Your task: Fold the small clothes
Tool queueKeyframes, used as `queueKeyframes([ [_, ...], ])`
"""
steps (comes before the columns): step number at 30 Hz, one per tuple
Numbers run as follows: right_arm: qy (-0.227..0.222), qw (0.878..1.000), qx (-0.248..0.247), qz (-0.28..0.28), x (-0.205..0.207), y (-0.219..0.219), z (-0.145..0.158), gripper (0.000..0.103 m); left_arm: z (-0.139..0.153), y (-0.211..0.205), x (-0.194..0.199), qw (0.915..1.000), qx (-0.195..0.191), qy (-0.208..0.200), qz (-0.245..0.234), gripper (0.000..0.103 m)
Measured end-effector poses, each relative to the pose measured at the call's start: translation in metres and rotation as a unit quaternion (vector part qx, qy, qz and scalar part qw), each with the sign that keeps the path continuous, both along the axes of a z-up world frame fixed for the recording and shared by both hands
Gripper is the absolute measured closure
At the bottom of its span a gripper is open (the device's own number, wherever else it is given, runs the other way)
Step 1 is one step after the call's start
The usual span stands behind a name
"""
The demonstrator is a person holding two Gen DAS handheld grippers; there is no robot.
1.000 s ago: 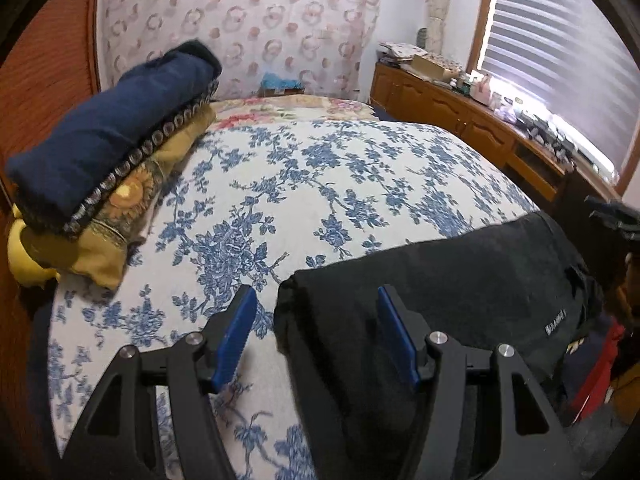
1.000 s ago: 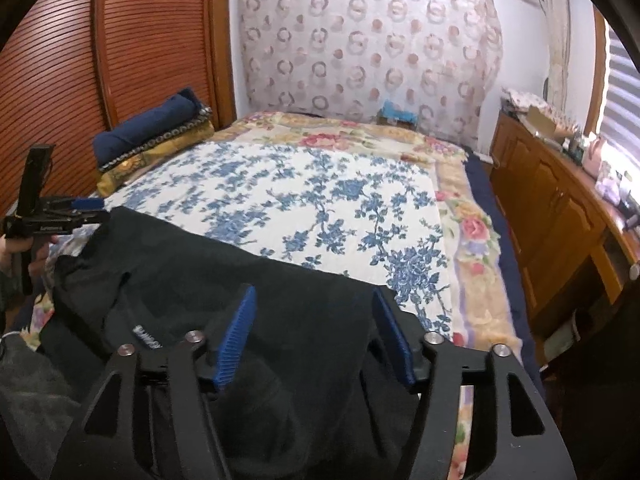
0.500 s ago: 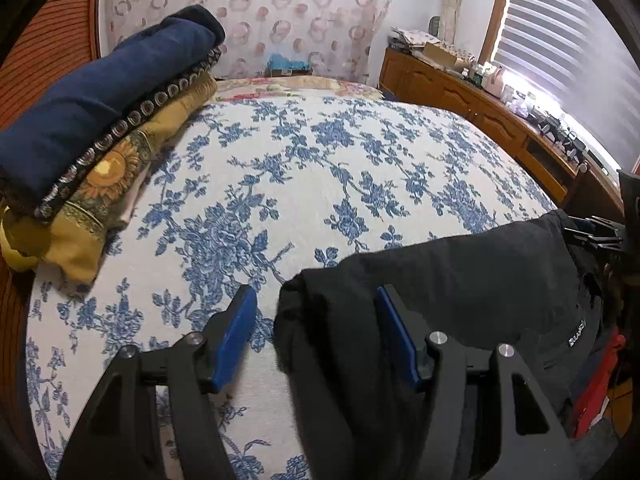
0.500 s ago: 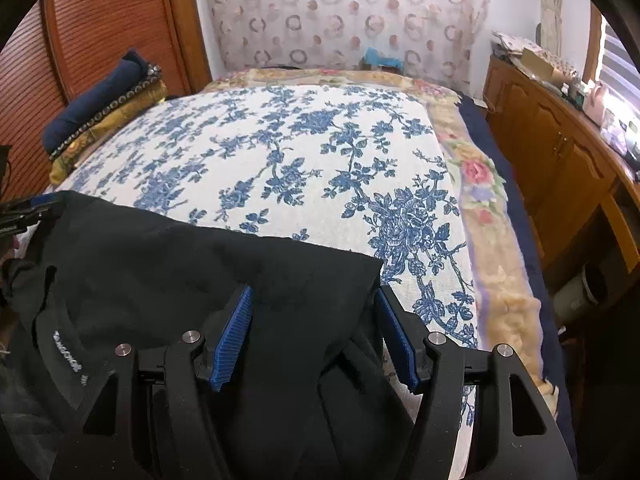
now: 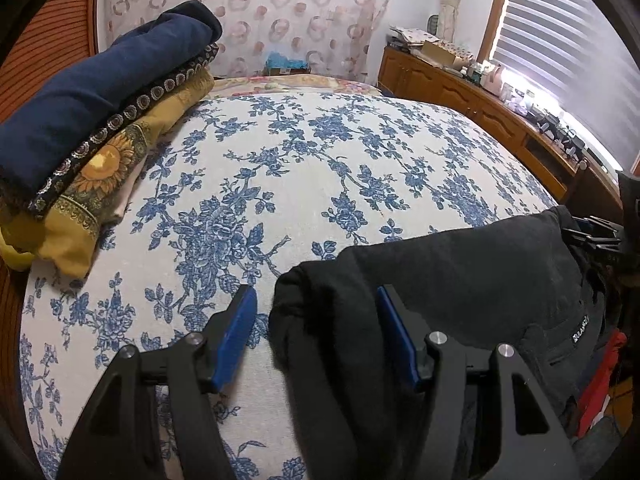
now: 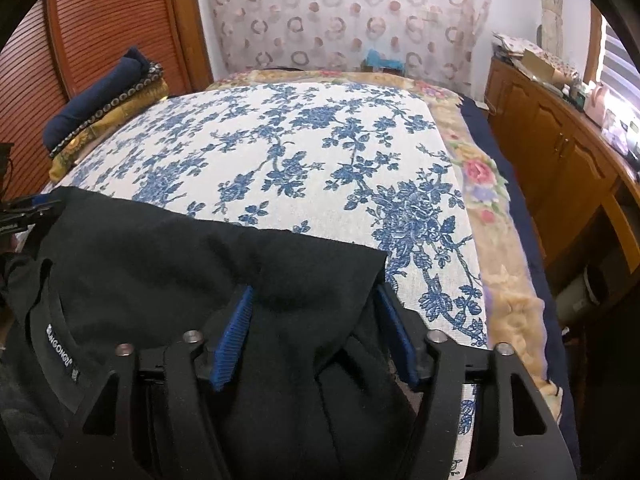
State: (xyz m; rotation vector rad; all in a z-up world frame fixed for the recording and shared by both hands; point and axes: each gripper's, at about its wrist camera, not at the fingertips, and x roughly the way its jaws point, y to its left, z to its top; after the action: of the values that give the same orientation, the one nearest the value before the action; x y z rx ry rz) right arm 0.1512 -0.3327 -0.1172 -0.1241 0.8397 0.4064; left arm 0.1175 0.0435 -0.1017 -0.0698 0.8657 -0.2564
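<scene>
In the left wrist view, one black garment [image 5: 460,280] is lying along the near edge of the bed [image 5: 320,160], its long axis running across the picture from the left gripper [image 5: 316,336] toward the right gripper [image 5: 592,236] at the far right edge. The left gripper's two blue-padded fingers [image 5: 236,336] are standing apart and have just been closing; the garment's bunched left end is sitting between them, against the right-hand pad, while a gap is showing at the left-hand pad, so no grip is showing. One white label [image 5: 580,330] is showing on the garment toward its right end. A single stack of folded textiles [image 5: 92,120], navy on top and yellow beneath, is resting on the bed's far left side, well apart from the garment. In the right wrist view, the same black garment [image 6: 180,248] is stretching from the right gripper [image 6: 316,332] leftward to the left gripper [image 6: 24,208], its upper edge running straight across the blue-flowered cover. The right gripper's two fingers [image 6: 236,332] have also just been closing, with the garment's right end bunched between them; whether the pads are pressing on the cloth I cannot tell. One neck label [image 6: 60,354] is facing up at lower left. The one stack [image 6: 104,108] is sitting at the far left corner, beside the slatted wooden door [image 6: 80,28].
</scene>
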Motion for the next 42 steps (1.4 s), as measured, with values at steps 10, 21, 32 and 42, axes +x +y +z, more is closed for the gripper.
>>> queueKeyframes([
  [10, -0.002, 1.0, 0.02, 0.016, -0.011, -0.002, 0.003, 0.094, 0.007, -0.016, -0.011, 0.9994, 0.003, -0.015, -0.033, 0.09],
  [21, -0.091, 0.994, 0.068, 0.003, -0.069, -0.009, 0.053, 0.096, 0.085, -0.023, -0.068, 0.9906, -0.054, -0.11, -0.062, 0.091],
  [32, -0.232, 0.97, 0.072, 0.02, -0.164, -0.033, 0.195, 0.097, 0.218, -0.011, -0.149, 0.959, -0.114, -0.243, -0.092, 0.092],
  [42, -0.348, 0.934, 0.048, 0.056, -0.169, -0.02, 0.338, 0.097, 0.332, 0.013, -0.132, 0.9354, -0.083, -0.338, -0.061, 0.091],
])
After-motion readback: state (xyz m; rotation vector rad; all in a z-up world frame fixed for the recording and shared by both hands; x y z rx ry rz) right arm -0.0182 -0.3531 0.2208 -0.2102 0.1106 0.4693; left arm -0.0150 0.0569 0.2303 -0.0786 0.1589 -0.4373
